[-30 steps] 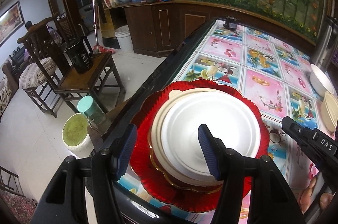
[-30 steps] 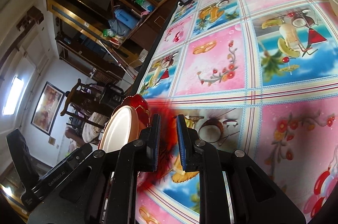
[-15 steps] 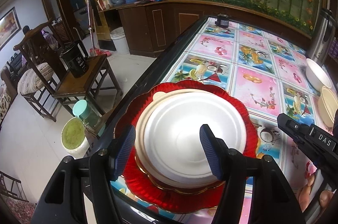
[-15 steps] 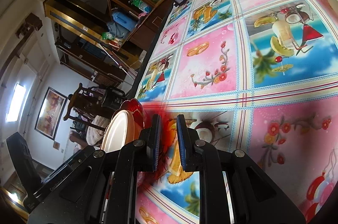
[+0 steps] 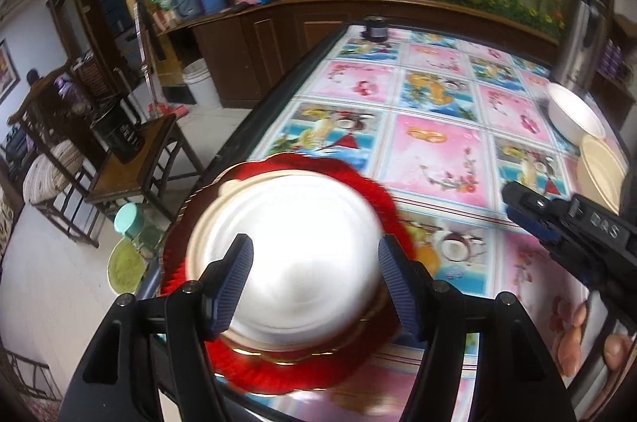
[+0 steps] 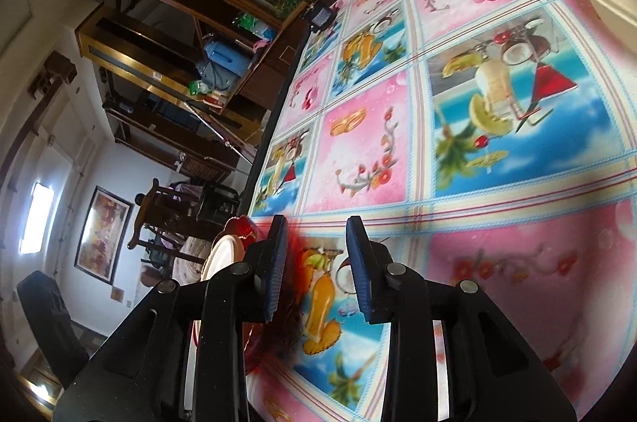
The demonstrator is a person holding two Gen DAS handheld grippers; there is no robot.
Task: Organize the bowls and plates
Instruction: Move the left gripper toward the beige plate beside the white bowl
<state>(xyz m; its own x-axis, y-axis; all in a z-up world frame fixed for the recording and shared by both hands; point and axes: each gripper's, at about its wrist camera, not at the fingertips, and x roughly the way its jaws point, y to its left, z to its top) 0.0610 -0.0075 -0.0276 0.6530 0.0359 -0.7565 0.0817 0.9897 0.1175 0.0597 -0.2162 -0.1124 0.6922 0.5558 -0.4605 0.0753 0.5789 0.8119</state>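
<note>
Both grippers now free: right gripper (image 6: 316, 262) jaws have just been opening, nothing between them; left gripper (image 5: 314, 282) jaws apart over plate stack (image 5: 286, 258) near table (image 5: 438, 151) edge. Stack placed; bowls (image 5: 575, 119) remain.

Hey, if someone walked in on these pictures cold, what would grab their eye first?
Probably the stack of plates at the near table edge: a white plate on a cream one, on a frilly red plate, seen between the open left gripper's fingers. Then the loud pink-and-blue fruit-print tablecloth, and the white bowl and cream bowl at its far right.
</note>
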